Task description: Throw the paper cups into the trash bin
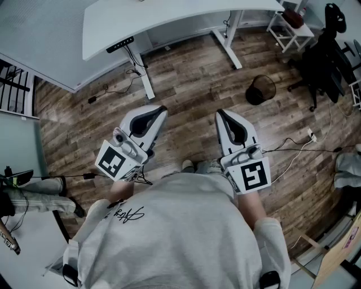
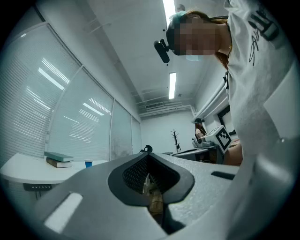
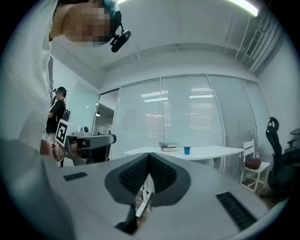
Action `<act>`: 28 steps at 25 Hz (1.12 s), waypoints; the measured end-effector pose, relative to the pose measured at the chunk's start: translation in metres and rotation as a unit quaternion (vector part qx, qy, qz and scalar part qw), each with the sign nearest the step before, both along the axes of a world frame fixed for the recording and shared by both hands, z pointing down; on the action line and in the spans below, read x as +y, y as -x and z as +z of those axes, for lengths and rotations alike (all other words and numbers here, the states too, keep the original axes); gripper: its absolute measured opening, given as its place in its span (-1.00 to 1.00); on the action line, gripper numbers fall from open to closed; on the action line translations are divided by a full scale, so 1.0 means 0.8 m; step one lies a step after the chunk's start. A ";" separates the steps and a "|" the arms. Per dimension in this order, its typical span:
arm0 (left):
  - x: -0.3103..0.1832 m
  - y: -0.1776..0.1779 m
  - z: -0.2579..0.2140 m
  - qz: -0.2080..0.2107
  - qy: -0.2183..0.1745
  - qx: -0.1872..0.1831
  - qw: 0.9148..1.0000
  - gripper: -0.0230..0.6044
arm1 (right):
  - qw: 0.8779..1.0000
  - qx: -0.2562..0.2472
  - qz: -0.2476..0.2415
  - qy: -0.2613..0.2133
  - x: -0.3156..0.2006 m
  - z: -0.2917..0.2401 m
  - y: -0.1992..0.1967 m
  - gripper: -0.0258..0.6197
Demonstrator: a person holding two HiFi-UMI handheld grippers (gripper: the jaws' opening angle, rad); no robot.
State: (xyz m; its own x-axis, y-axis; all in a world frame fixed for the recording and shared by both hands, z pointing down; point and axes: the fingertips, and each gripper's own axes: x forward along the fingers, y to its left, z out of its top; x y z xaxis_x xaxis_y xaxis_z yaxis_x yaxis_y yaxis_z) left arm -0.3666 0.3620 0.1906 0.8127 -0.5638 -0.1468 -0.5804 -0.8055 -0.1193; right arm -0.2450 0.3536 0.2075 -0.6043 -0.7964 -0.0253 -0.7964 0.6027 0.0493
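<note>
Wood floor (image 1: 192,84), wht desk (image 1: 169,17), blk bin (image 1: 260,90)

The left gripper (image 1: 161,109) pointed toward 1 o'clock and the right gripper (image 1: 219,113) toward 11 o'clock. Both were held roughly level before the torso, side by side and apart, jaws closed together on nothing.

We see the left gripper (image 1: 162,108) & right gripper (image 1: 219,113) white, black at the jaws, w/ b&w square markers. Floor (image 1: 192,84) is brown wood planks; desk (image 1: 169,17) white; trash bin (image 1: 260,89) black mesh; paper cup (image 3: 187,150) blue; our sweatshirt (image 1: 180,237) grey w/ black script
</note>
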 end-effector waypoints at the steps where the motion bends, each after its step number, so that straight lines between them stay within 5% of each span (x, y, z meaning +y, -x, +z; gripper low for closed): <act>1: 0.001 -0.001 0.000 0.001 0.000 0.001 1.000 -0.92 | 1.000 0.001 -0.001 0.000 0.002 0.001 0.000 -0.89; 13: 0.016 -0.001 0.003 0.007 0.001 0.004 1.000 -0.92 | 1.000 0.006 0.002 0.004 0.013 0.005 0.002 -0.89; 20: 0.028 -0.003 0.005 0.017 -0.003 0.008 1.000 -0.92 | 0.999 -0.052 -0.012 0.009 0.021 -0.005 0.000 -0.89; 28: 0.035 0.003 -0.001 0.021 -0.006 0.021 1.000 -0.92 | 0.999 -0.045 -0.004 -0.013 0.033 -0.013 0.005 -0.88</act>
State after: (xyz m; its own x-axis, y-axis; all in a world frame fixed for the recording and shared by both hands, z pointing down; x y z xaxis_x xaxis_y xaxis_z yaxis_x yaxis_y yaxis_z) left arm -0.3693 0.3903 0.1895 0.8289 -0.5267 -0.1882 -0.5504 -0.8282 -0.1061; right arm -0.2488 0.3799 0.1975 -0.6056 -0.7895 -0.0997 -0.7931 0.6091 -0.0063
